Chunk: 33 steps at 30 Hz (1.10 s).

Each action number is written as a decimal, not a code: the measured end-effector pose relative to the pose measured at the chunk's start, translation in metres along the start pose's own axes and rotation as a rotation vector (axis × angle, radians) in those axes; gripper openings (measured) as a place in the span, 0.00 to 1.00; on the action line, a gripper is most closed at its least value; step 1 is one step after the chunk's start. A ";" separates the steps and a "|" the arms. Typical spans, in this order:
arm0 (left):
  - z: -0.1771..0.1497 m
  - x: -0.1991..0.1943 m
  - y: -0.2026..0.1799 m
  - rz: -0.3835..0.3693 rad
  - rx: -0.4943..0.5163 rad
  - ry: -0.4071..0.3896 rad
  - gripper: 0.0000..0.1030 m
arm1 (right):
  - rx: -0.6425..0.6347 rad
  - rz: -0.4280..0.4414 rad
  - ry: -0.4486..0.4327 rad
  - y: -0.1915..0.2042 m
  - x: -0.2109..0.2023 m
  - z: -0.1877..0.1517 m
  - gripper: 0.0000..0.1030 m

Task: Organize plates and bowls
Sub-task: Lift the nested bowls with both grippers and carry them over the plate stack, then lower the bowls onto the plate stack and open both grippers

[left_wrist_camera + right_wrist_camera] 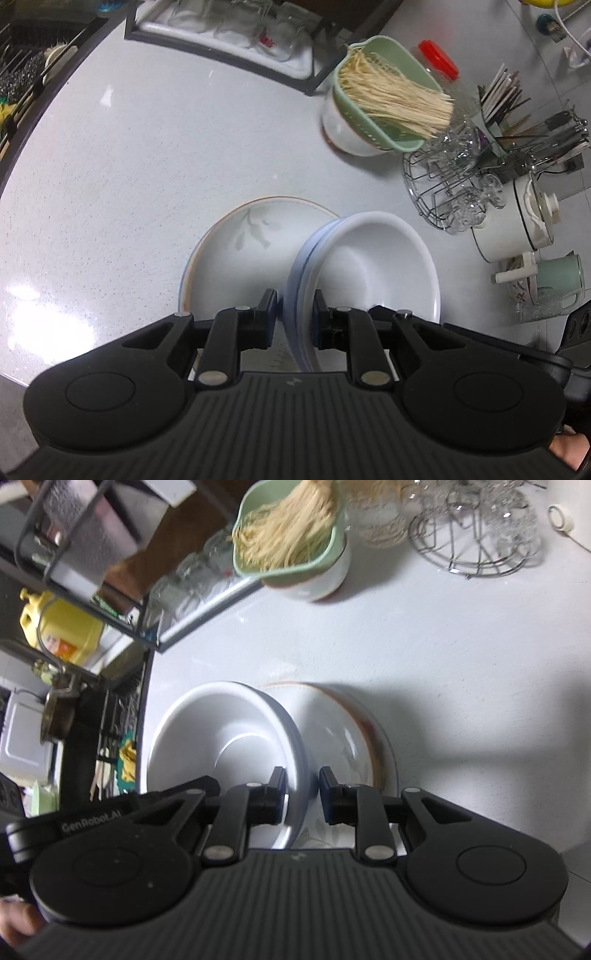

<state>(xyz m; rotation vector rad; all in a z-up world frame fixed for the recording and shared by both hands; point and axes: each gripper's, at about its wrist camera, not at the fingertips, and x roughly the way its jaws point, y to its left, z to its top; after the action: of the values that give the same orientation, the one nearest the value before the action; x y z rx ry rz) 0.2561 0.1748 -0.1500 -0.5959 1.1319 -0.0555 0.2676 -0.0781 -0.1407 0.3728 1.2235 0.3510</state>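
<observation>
Bowls (373, 266), right-view-only yellow jug (61, 627)

White counter (129, 166) bears plate (236, 251) (probably flat).

A: What is hidden in the left wrist view?

B: The patterned plate (236, 258) is covered at three o'clock by the white bowls (369, 266), its near rim behind the fingers (267, 317).

A: And the right?

B: The yellow jug (59, 627) at nine o'clock is blurred, its label unreadable.
</observation>
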 end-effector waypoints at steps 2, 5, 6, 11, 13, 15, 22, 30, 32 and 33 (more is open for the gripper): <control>0.001 0.006 0.007 0.004 -0.012 0.013 0.20 | -0.003 -0.009 0.025 0.001 0.010 -0.001 0.22; 0.002 0.014 0.013 0.011 -0.012 0.033 0.20 | -0.009 -0.029 0.049 0.003 0.020 -0.001 0.22; 0.002 0.016 0.014 0.012 -0.007 0.038 0.20 | -0.012 -0.036 0.050 0.003 0.023 -0.001 0.22; 0.004 0.024 0.015 0.014 0.043 0.046 0.22 | -0.018 -0.061 0.054 0.004 0.033 -0.003 0.23; 0.005 0.026 0.015 0.008 0.042 0.050 0.22 | -0.058 -0.097 0.038 0.008 0.036 -0.004 0.23; 0.006 0.028 0.015 0.028 0.047 0.050 0.22 | -0.067 -0.113 0.040 0.009 0.040 -0.006 0.23; 0.012 0.025 0.010 0.077 0.077 0.030 0.29 | -0.049 -0.094 0.051 0.003 0.040 -0.001 0.24; 0.010 -0.001 -0.004 0.166 0.149 -0.027 0.46 | -0.130 -0.097 -0.020 0.008 0.019 0.000 0.33; 0.010 -0.017 -0.010 0.175 0.161 -0.060 0.48 | -0.142 -0.096 -0.048 0.010 0.010 0.000 0.54; 0.009 -0.025 -0.013 0.179 0.166 -0.077 0.49 | -0.143 -0.097 -0.067 0.011 0.004 0.000 0.58</control>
<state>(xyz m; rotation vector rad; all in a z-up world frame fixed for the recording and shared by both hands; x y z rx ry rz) 0.2559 0.1761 -0.1202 -0.3449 1.0896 0.0277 0.2682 -0.0665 -0.1386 0.1998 1.1390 0.3375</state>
